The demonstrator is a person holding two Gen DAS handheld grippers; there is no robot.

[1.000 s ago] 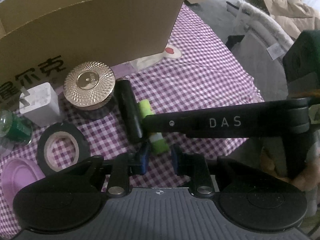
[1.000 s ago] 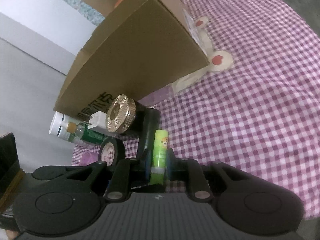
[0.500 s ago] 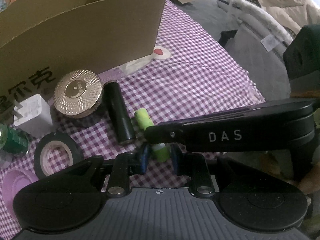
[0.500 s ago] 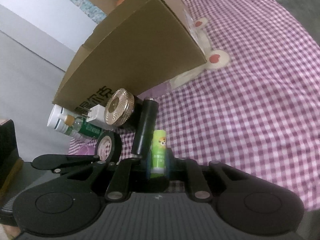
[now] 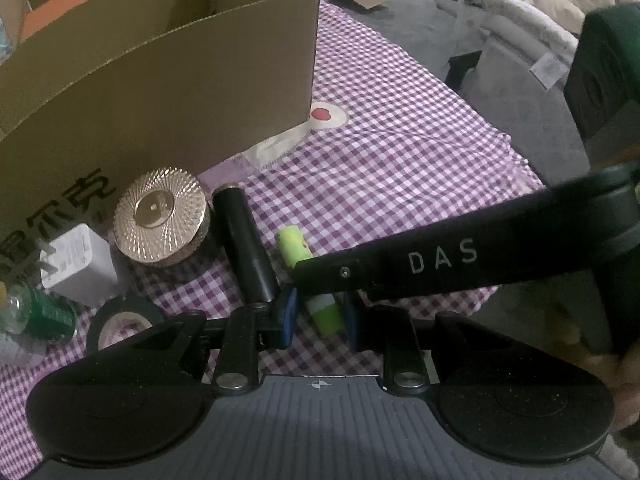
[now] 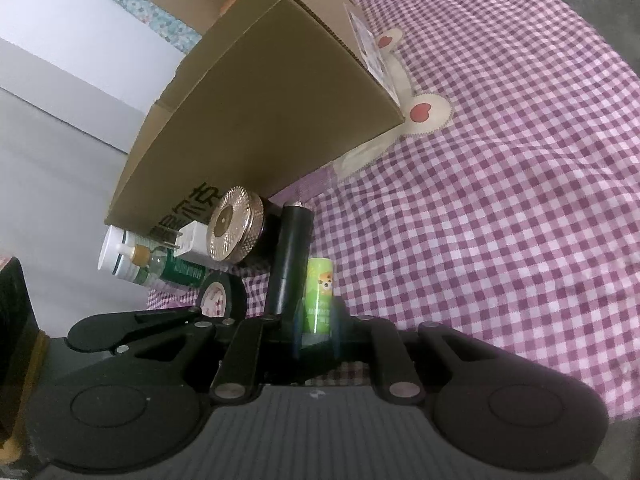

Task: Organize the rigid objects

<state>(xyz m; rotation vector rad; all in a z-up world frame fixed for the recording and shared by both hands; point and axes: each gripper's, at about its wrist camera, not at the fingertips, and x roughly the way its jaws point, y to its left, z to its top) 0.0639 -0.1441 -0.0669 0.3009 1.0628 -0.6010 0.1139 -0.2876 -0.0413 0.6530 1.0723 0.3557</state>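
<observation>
A green glue stick point(image 6: 319, 294) with a cartoon label lies on the purple checked cloth point(image 6: 500, 220). My right gripper point(image 6: 316, 330) is shut on the stick's near end. In the left wrist view the stick point(image 5: 294, 246) passes under the right gripper's black arm point(image 5: 460, 260). My left gripper point(image 5: 318, 314) is open, its blue pads either side of the stick's white end point(image 5: 326, 312) without touching. A black cylinder point(image 5: 246, 248) lies just left of the stick. An open cardboard box point(image 5: 160, 80) stands behind.
A gold round lid point(image 5: 160, 216), a white charger point(image 5: 74, 264), a roll of black tape point(image 5: 124, 320) and a green bottle point(image 5: 40, 316) sit by the box front. A white tube point(image 6: 116, 256) lies at the cloth's left edge. Coats lie at the right point(image 5: 540, 12).
My left gripper has pulled back and shifted right, now straddling the stick's white end. The right gripper has kept its hold on the stick and moved only slightly.
</observation>
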